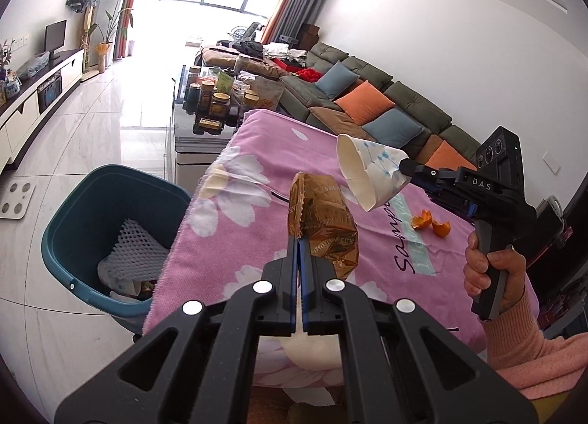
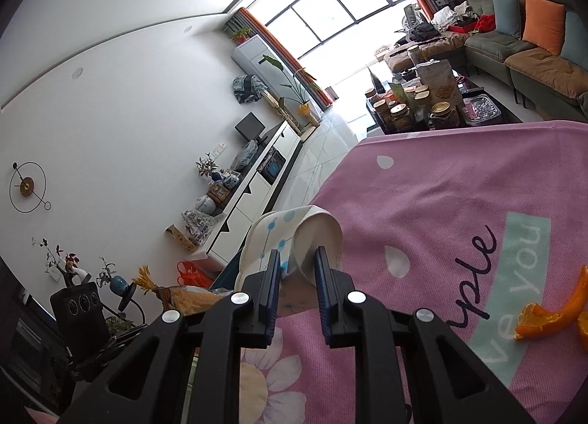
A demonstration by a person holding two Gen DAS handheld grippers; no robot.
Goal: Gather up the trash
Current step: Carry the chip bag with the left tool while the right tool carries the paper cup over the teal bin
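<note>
Holding one wrapper (image 1: 323,225), one cup (image 1: 371,170); two peels (image 1: 431,224) lying.

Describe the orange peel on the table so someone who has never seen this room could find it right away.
Find the table under the pink flowered cloth, with a teal bin beside it. On the cloth's pale green lettered band lie curled bits of orange peel. They are the only trash resting on the cloth; the gold wrapper and paper cup are held in grippers.
</note>
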